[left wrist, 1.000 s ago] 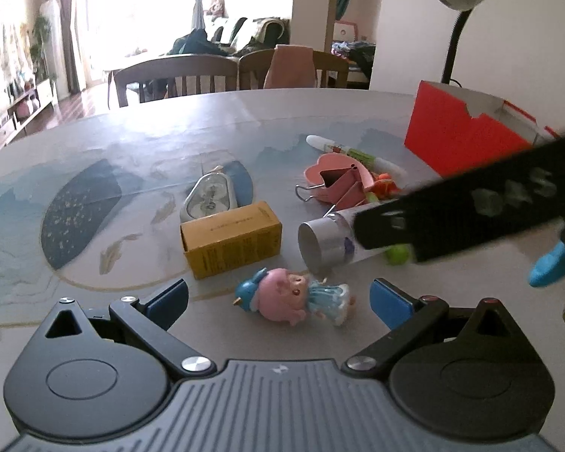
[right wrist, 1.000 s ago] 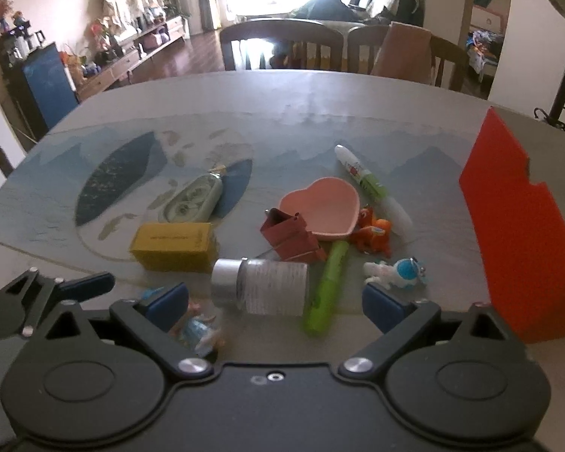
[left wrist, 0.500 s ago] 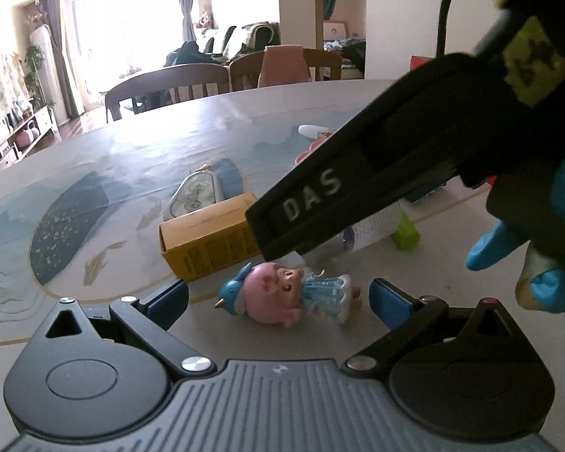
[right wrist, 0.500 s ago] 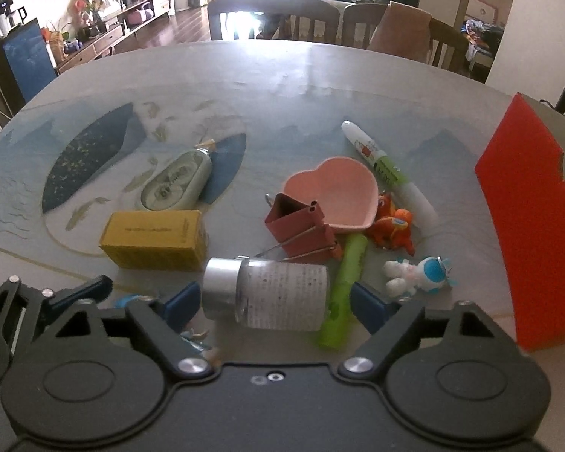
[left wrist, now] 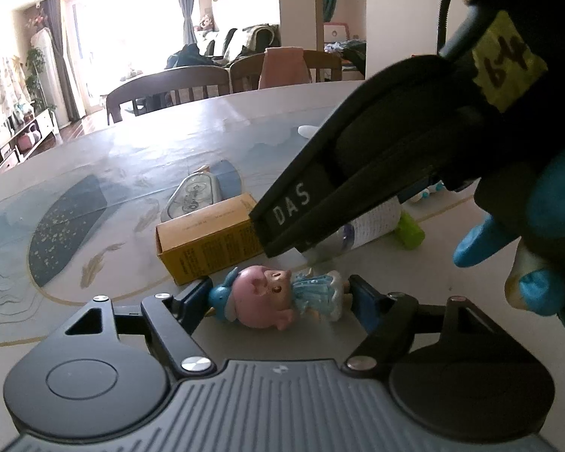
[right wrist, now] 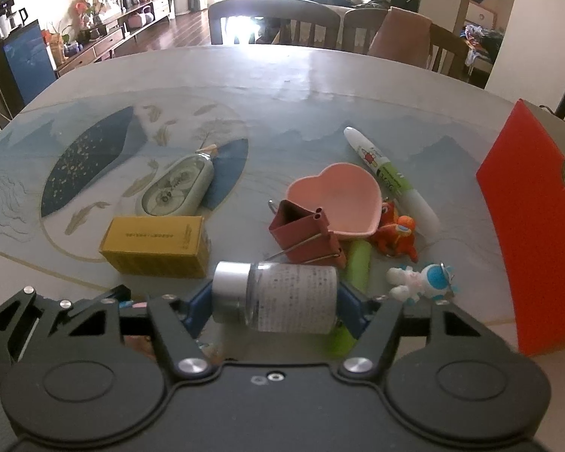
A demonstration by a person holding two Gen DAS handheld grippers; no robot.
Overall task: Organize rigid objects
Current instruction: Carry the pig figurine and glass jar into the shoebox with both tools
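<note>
The left tongs [left wrist: 280,295] are closing around a small pig figure [left wrist: 278,297] that lies on its side on the surface [left wrist: 139,143], near its front edge; the blue pads sit at the figure's head and feet and seem to touch it, though a firm squeeze cannot be told. The right tongs [right wrist: 275,301] are closing on a small glass bottle [right wrist: 278,299] with a silver cap and a paper label, which lies on its side near the front edge with a pad at each end, apparently in contact. Just behind the pig figure sits a yellow box [right wrist: 156,241], and behind that a correction tape roller [right wrist: 177,184] toward the middle of the surface. Behind the bottle lie a red binder clip [right wrist: 305,233], a pink heart dish [right wrist: 335,197], a green marker [right wrist: 390,177], an orange figure [right wrist: 395,235] and a white and blue astronaut figure [right wrist: 422,280]. A red box [right wrist: 535,233] stands at the right edge. A gloved hand [left wrist: 527,248] holds the right tongs.
</note>
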